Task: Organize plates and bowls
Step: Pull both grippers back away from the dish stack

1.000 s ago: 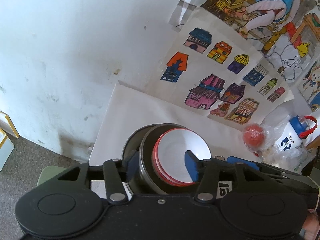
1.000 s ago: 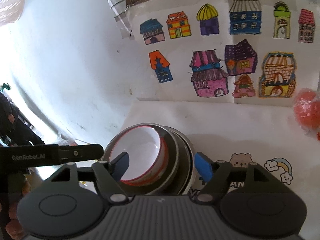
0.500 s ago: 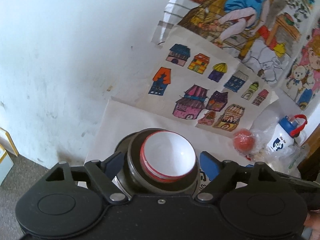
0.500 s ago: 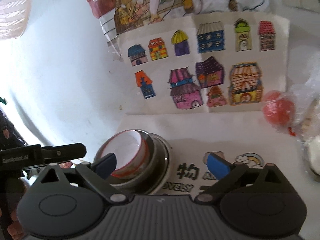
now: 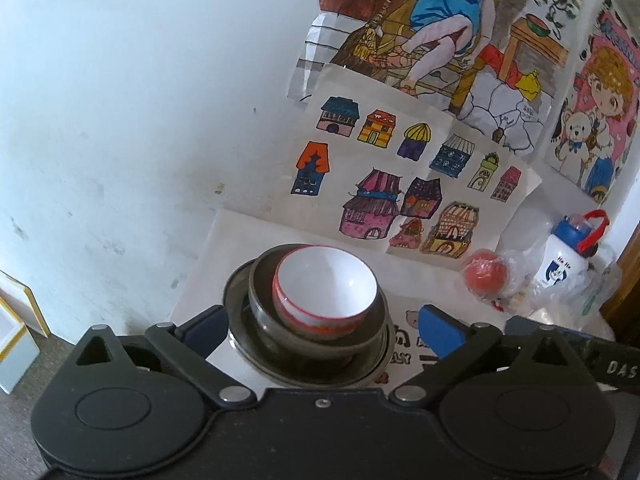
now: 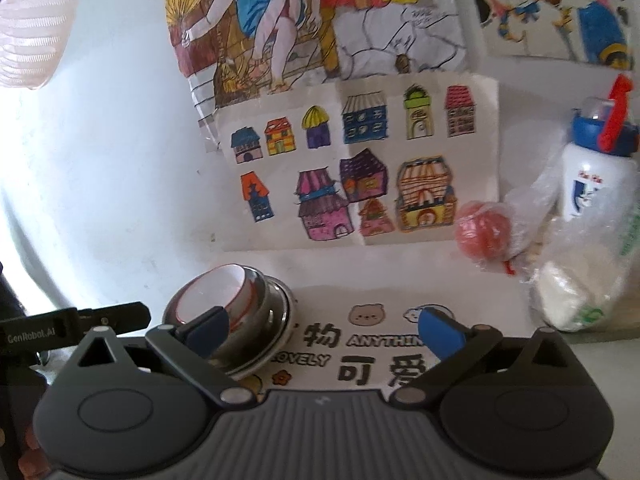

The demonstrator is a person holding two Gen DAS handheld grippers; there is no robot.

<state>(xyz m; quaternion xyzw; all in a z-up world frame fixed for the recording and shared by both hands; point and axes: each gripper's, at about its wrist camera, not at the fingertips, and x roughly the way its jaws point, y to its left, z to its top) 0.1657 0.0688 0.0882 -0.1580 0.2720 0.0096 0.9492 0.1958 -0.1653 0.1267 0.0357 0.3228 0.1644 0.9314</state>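
Both hand-held grippers tilted down, jaws opening wide: left straddles bowl stack, right beside it.

Red ball beside water bottle, under house drawings

A glossy white ceramic-looking bowl with a red rim sits in a shiny metal bowl on a polished steel plate. The table cover looks smooth and printed. Paper drawings hang matt on a rough painted wall; crinkled clear plastic bags glisten beside a smooth plastic bottle
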